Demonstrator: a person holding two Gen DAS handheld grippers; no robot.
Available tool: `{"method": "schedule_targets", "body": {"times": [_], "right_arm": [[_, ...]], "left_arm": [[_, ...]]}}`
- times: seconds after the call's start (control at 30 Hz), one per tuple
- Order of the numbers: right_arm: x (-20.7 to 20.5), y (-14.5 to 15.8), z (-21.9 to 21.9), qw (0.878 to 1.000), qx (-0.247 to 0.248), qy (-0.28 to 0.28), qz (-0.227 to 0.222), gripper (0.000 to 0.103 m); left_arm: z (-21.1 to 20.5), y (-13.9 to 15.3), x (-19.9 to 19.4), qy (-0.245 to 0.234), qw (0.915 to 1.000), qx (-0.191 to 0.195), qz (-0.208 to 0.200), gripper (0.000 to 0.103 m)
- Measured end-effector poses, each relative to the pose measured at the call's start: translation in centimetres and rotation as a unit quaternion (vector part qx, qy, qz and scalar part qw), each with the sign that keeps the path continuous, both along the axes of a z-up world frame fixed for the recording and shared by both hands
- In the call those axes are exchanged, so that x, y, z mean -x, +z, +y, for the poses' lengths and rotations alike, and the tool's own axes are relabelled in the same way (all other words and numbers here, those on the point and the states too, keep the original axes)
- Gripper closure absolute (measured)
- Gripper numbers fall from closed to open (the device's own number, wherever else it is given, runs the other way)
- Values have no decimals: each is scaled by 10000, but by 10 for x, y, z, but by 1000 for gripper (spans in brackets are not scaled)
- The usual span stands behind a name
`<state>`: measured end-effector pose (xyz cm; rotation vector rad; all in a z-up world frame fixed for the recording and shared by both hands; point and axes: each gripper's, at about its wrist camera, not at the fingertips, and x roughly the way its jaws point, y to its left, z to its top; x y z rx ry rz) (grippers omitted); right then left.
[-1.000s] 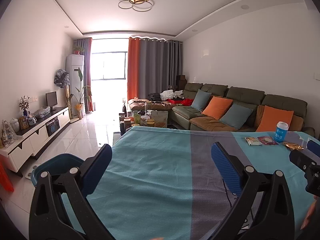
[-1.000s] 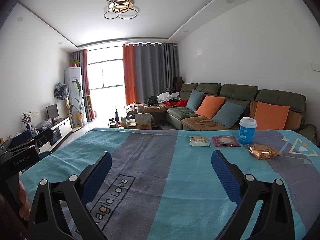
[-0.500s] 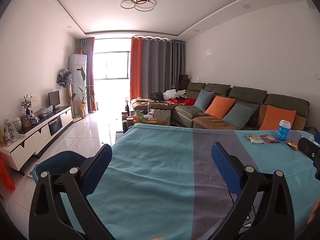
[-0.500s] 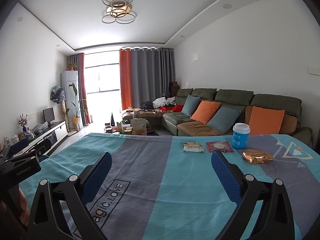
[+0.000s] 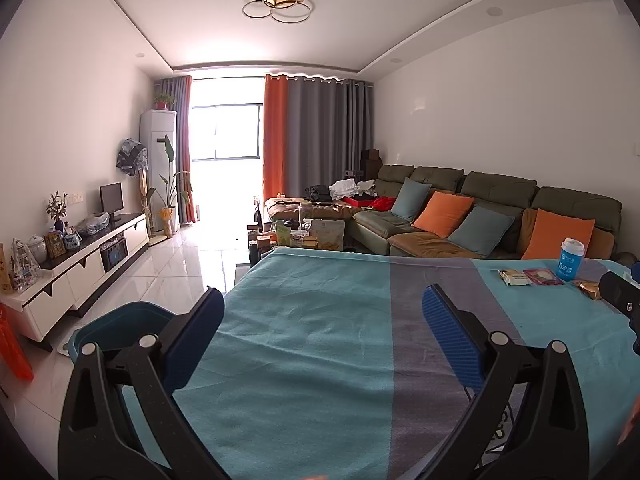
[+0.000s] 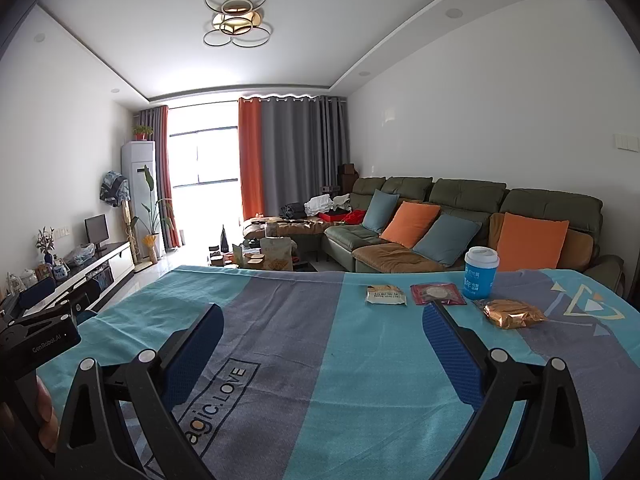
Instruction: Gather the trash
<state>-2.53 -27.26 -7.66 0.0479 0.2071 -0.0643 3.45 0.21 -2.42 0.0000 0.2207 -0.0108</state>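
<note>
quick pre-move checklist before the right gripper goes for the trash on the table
1. Right gripper open and empty: ok, jaws spread wide with nothing between them.
2. Left gripper open and empty: ok.
3. Trash in view: ok, the beige packet, red packet, gold wrapper and blue cup sit on the tablecloth ahead of the right gripper.
4. Path to the packets free: ok, only bare cloth lies between.
5. Bin available: ok, a blue bin stands on the floor past the table's left edge.
6. Cup empty or full: cannot tell, its lid is on.
</note>
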Motion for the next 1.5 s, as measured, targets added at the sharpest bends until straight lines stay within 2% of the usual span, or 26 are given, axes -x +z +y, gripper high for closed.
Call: {"method": "schedule_targets", "body": {"times": [1.5], "right_arm": [[-1,1,0,10000,-74,-5,8,7]], "left_arm": [[3,5,0,-33,10000,-22,-82,6]]}}
